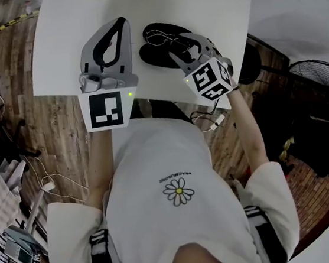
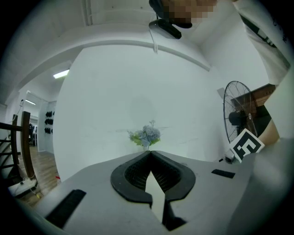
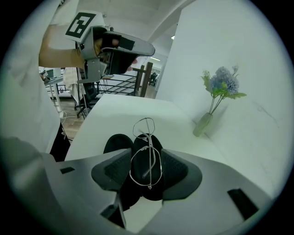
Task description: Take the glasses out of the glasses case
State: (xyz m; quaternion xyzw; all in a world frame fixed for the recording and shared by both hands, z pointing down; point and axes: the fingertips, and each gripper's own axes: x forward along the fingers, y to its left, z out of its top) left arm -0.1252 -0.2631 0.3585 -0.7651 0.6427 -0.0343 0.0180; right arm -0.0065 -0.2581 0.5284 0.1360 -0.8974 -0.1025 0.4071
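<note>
Right gripper view: glasses (image 3: 146, 160) pinched by right gripper (image 3: 147, 154) over glasses case (image 3: 117, 142); thin wire may slip. Left gripper (image 2: 150, 153) closed, empty.

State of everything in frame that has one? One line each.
glasses case: open, lying on the table.
glasses: arms look folded, held over the case.
right gripper: closed on the glasses.
left gripper: shut, empty.
vase of flowers: standing by the wall.
</note>
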